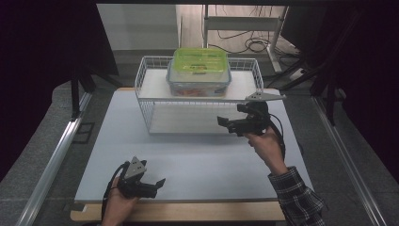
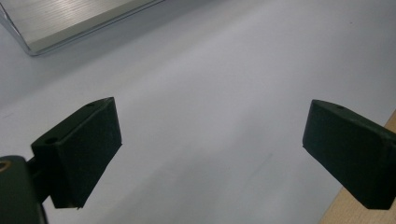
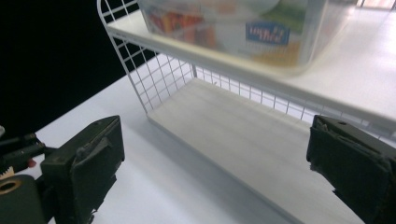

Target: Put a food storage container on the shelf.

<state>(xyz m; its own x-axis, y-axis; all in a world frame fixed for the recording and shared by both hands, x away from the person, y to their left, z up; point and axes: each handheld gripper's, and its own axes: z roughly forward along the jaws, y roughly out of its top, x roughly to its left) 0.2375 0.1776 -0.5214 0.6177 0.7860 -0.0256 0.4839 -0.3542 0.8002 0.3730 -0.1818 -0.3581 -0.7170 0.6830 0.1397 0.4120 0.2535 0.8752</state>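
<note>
A white table top with a wooden front edge fills the middle of the scene. Along its left side a metal rail runs from near to far, with another rail on the right. On the far floor beyond the table, black cables lie tangled beside a white frame leg. Dark curtains close both sides.

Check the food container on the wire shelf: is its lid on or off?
On. In the high view the green lid sits flat over the clear container, which stands on the top board of the wire shelf.
</note>
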